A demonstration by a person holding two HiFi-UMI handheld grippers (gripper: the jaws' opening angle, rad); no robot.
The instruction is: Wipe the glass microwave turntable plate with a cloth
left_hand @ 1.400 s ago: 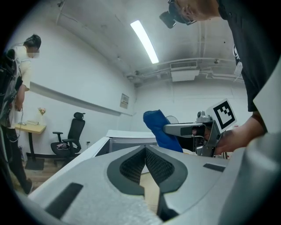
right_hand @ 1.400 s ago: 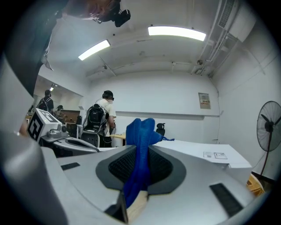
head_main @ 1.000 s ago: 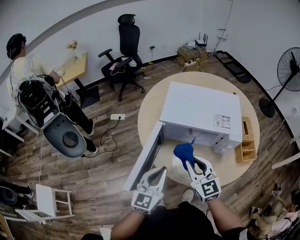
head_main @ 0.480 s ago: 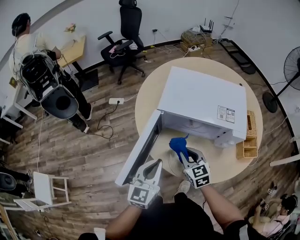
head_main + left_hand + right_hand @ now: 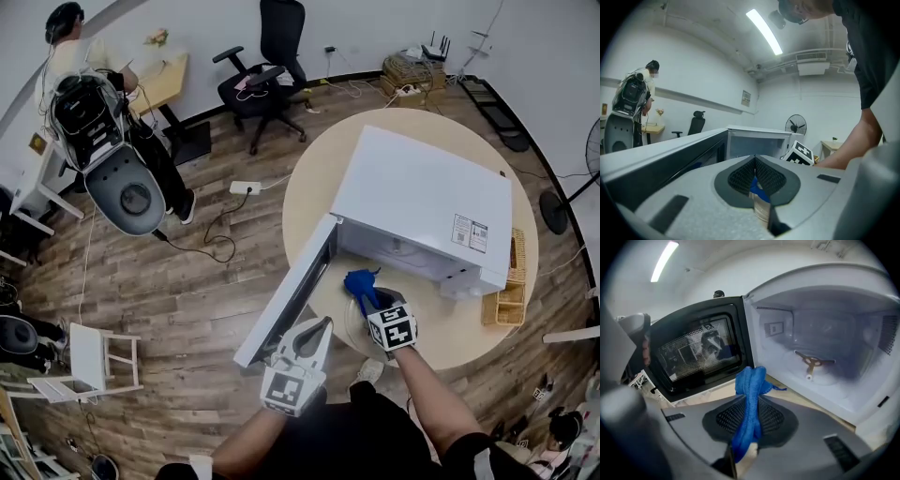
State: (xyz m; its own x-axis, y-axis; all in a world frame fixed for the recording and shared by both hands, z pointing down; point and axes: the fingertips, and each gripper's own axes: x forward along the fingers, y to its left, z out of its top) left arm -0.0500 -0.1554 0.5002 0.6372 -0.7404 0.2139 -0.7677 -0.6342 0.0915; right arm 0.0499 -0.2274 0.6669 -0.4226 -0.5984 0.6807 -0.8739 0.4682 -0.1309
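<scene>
Head view: my right gripper [image 5: 367,302] is clamped on the blue cloth [image 5: 358,281], over the glass plate [image 5: 349,333]. The plate lies on the round table [image 5: 309,202], just in front of the open white microwave [image 5: 422,206]. My left gripper [image 5: 319,330] hangs off the table edge, near the door [image 5: 291,300].

Left gripper view: its 2 jaws meet at the tips, gripping nothing; a scrap of blue shows past them.

Right gripper view: the cloth stands bunched between the 2 pads. The cavity ahead shows a 3-armed hub [image 5: 813,363], with the door swung out to the left.
</scene>
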